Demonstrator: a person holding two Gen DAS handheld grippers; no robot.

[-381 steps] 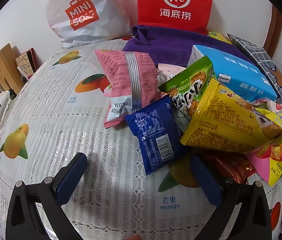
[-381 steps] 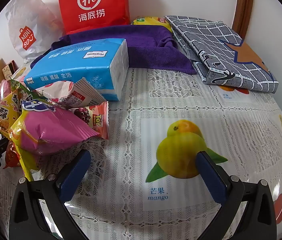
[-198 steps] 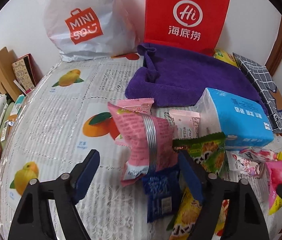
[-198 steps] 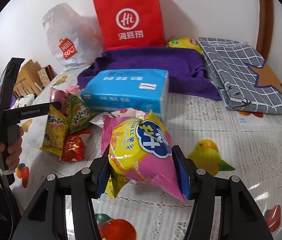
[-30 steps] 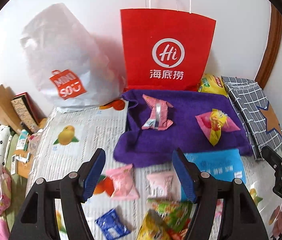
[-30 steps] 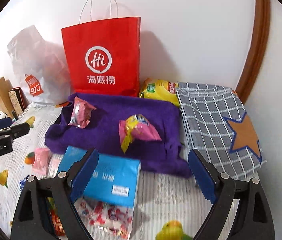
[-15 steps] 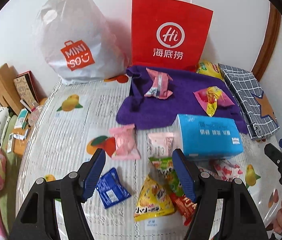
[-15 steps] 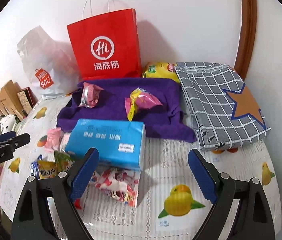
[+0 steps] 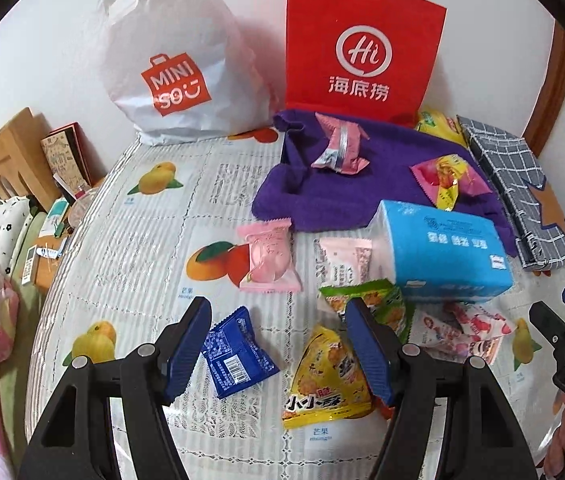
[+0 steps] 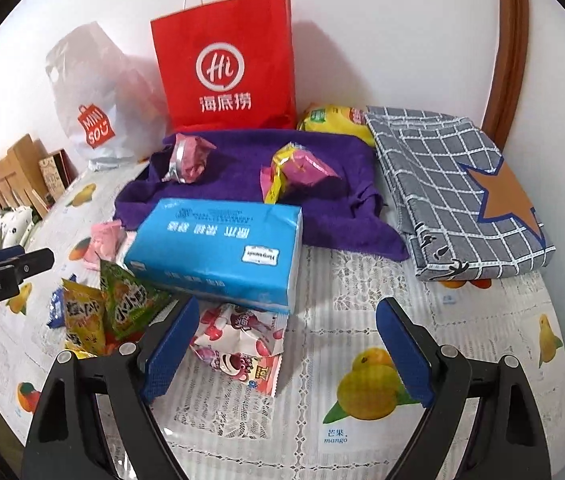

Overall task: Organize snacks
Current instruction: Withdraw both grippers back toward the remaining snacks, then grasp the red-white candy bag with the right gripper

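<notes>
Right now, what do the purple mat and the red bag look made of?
Purple mat: seemingly soft terry cloth, matte and fuzzy, its edges rumpled. Red bag: likely stiff matte paper, standing upright with crisp folds and thin white cord handles.

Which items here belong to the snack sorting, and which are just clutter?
Job:
purple towel holding pink packet and pink-yellow bag;
loose on table: blue packet, yellow bag, green bag, pink round snack, strawberry pouch;
both grippers open: left, right.

Clutter:
tissue box, red bag, Miniso bag, checked cloth.
</notes>
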